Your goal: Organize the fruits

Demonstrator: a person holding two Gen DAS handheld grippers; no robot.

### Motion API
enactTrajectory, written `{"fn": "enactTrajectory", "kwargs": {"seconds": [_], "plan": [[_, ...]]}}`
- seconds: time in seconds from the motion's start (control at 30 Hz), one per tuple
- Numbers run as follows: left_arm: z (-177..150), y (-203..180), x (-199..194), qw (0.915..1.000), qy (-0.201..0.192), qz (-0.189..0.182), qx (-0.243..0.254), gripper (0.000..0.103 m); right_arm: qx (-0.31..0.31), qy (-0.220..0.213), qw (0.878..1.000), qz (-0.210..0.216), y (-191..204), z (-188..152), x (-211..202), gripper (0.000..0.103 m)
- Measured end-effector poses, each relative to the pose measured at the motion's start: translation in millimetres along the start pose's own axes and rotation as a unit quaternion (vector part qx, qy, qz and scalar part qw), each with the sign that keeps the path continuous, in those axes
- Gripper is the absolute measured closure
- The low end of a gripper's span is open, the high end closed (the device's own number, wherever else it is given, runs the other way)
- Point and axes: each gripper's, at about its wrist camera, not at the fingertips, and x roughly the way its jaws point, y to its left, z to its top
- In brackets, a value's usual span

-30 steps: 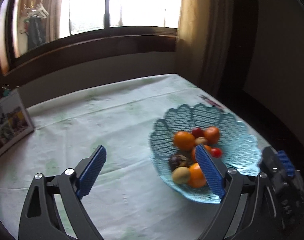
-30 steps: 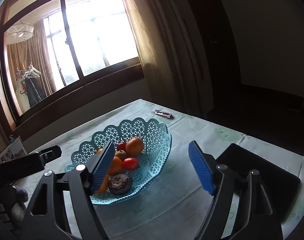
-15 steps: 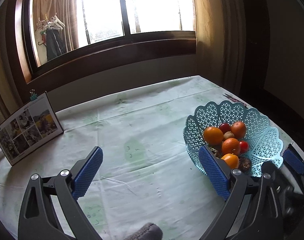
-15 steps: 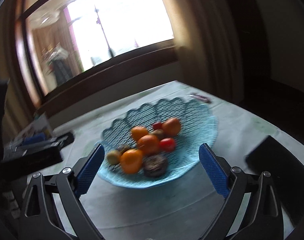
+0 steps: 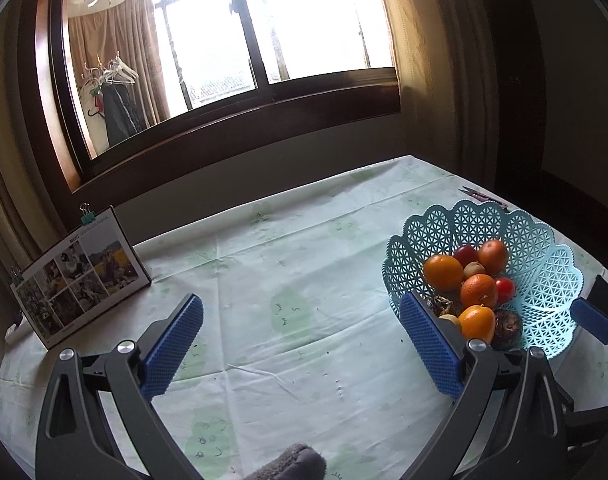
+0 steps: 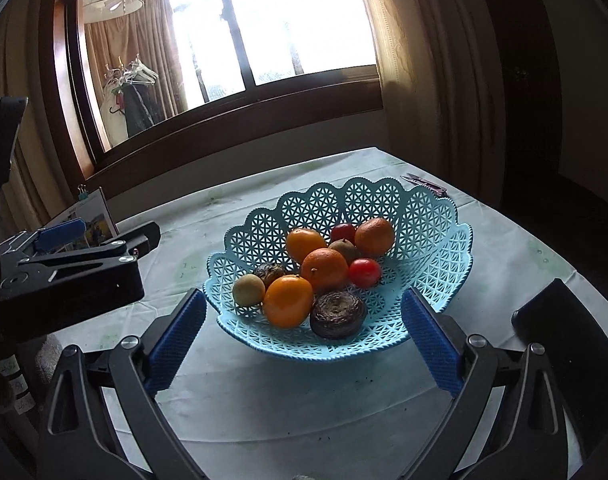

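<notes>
A second ago the right view showed the blue lattice fruit basket (image 6: 435, 240) off to the lower left, partly behind the left pad; it is now centred between the pads of the right tongs (image 6: 304, 336). Those jaws have just been opening and stand wide, with nothing pressed between them; the basket's near rim lies just beyond the fingertips. In the left view the basket (image 5: 543, 276) has slid from lower centre to the right edge, and a photo calendar (image 5: 80, 276) has come into view at middle left. The left tongs (image 5: 304, 344) have also just been opening and gape wide over bare tabletop (image 5: 288, 264), holding nothing.

Both tongs point forward and slant down toward the tabletop. The basket holds oranges (image 6: 324, 270), a red tomato (image 6: 364, 273), a kiwi (image 6: 343, 249), a pale round fruit (image 6: 248, 290) and two dark wrinkled fruits (image 6: 337, 314). Small scissors (image 6: 423, 184) lie behind the basket.
</notes>
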Motion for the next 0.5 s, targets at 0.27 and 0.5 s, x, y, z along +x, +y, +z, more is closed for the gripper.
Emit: {"fn": "enactTrajectory", "kwargs": {"seconds": [0.27,0.5], "plan": [[-1.7,-3.3,2.6,0.9999,0.004,0.007,0.009,0.005,-0.001,0.0,1.0,0.0,-1.1,-0.4,0.7,0.004],[-4.0,-6.9,4.4,0.9998,0.009,0.01,0.014,0.005,-0.003,-0.005,1.0,-0.012,-0.9,-1.1,-0.8,0.004]]}}
